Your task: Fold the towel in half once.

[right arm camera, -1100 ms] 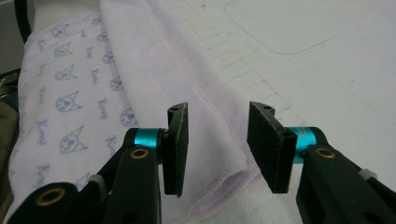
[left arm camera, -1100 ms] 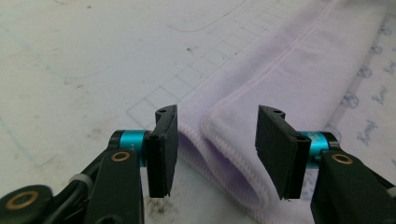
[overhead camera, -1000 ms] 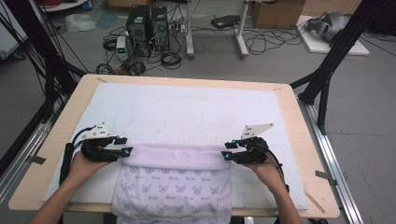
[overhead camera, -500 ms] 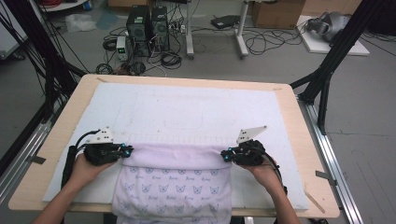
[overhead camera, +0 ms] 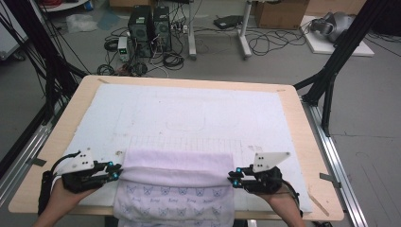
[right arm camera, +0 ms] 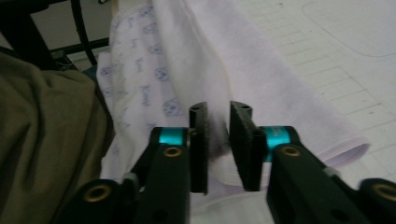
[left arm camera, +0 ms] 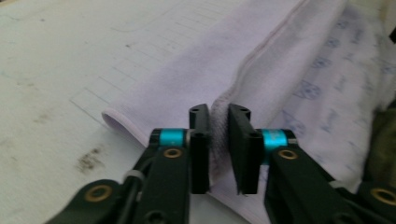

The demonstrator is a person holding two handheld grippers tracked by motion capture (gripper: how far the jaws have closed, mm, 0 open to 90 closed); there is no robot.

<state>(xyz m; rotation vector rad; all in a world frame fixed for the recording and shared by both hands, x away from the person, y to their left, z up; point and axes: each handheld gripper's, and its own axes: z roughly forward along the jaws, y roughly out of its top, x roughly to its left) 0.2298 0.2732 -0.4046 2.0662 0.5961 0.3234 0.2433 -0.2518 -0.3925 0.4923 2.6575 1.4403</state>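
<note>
A lilac towel [overhead camera: 175, 175] with a small blue print lies at the near edge of the table, its top layer folded over and its lower part hanging off the front. My left gripper [overhead camera: 116, 176] is shut on the towel's left edge; in the left gripper view the cloth [left arm camera: 187, 79] is pinched between the jaws of that gripper [left arm camera: 219, 116]. My right gripper [overhead camera: 231, 179] is at the towel's right edge. In the right gripper view, a fold of the towel [right arm camera: 261, 93] sits between the jaws of the right gripper [right arm camera: 218, 112].
A white mat [overhead camera: 189, 109] with faint drawn outlines covers the wooden table [overhead camera: 302, 123]. Olive clothing [right arm camera: 46, 140] of the person is close beside the right gripper. Computer towers [overhead camera: 149, 28] and cables lie on the floor beyond the far edge.
Both grippers have drawn back toward the near edge of the table, bringing the towel's folded edge with them. More of the mat beyond the towel is bare.
</note>
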